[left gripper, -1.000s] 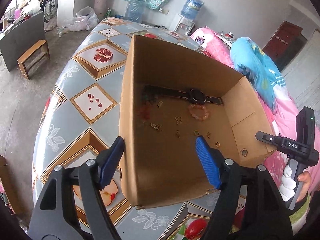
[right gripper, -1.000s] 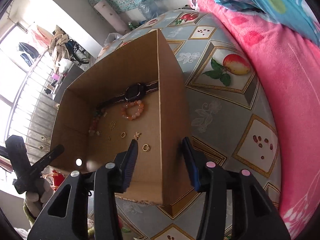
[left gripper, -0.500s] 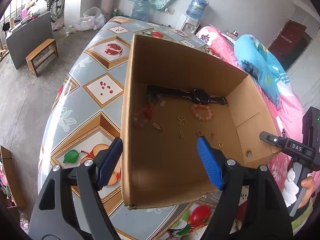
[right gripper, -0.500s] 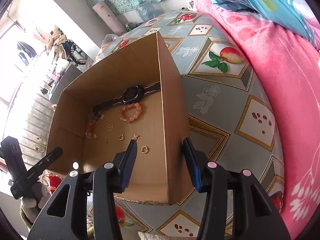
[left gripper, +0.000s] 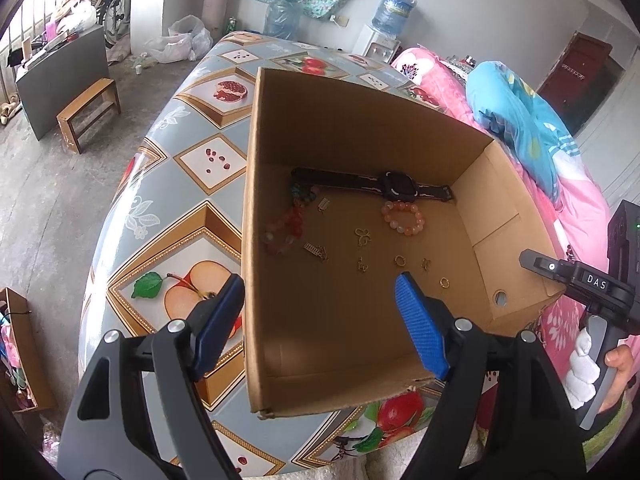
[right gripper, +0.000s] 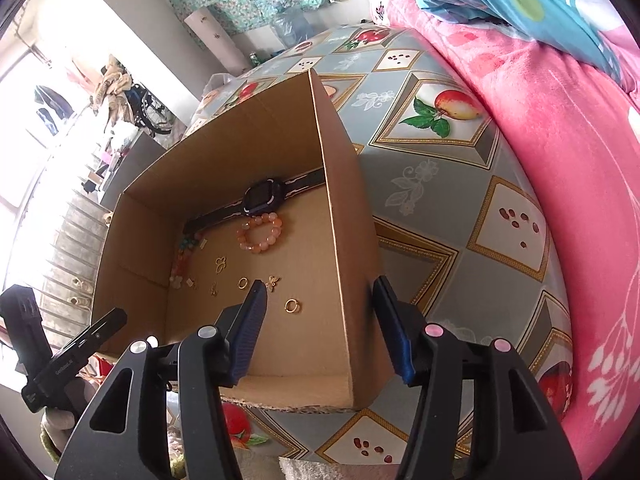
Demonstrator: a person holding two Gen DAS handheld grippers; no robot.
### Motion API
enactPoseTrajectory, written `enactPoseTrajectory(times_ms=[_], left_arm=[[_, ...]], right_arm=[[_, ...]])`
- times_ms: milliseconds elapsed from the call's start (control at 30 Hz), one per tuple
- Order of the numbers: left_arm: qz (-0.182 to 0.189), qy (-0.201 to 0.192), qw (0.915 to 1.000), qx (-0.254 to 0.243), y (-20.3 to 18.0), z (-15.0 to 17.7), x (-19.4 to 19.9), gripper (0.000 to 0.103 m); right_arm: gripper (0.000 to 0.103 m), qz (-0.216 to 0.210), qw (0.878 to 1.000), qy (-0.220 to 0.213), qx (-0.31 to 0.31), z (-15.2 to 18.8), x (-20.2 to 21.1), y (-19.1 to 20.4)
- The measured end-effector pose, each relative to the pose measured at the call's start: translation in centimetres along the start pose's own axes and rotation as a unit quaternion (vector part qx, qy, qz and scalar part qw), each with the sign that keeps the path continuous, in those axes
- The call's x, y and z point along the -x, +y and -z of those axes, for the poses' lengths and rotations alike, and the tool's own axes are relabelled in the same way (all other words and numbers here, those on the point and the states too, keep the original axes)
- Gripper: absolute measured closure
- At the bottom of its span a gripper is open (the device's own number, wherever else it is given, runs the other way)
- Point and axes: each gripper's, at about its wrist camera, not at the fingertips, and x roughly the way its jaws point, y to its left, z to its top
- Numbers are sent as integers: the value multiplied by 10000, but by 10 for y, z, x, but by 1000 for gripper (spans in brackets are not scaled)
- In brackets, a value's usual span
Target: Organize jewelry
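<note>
Left wrist view first — what stands around the work?

— A cardboard box (left gripper: pixel 360 320) sits on a table (left gripper: pixel 192 184) covered in a fruit-patterned cloth. A pink blanket (left gripper: pixel 560 200) and a blue one (left gripper: pixel 520 128) lie beyond the box; a wooden stool (left gripper: pixel 88 114) stands on the floor to the left.

— Anything in the way?

— The box walls. The left gripper (left gripper: pixel 320 320) has its jaws spread wide, straddling the box's left wall: one pad outside over the cloth, the other inside over the floor of the box, neither pressing on it.

— And the other one?

— The right gripper (right gripper: pixel 320 320) straddles the right wall (right gripper: pixel 344 272) the same way. Its jaws have just been opening; the wall stands between the pads with a gap on both sides, so nothing is held.

— What is in the box?

— A black watch (left gripper: pixel 396 186) lies along the far wall, with an orange bead bracelet (left gripper: pixel 403 218) just beside it. A reddish bead bracelet (left gripper: pixel 284 228) rests by the left wall. Small gold pieces are scattered across the middle, among them a gold ring (right gripper: pixel 293 305) near the right gripper's inner pad.
</note>
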Motion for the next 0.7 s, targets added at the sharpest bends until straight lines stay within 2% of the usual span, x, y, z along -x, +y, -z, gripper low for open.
enactPoseTrajectory(times_ms=[700], left_arm=[[-99,-21,9999,-37,-6,2,1,28]], right_arm=[[48,15,10000,-50,-16,-1,2,-3]])
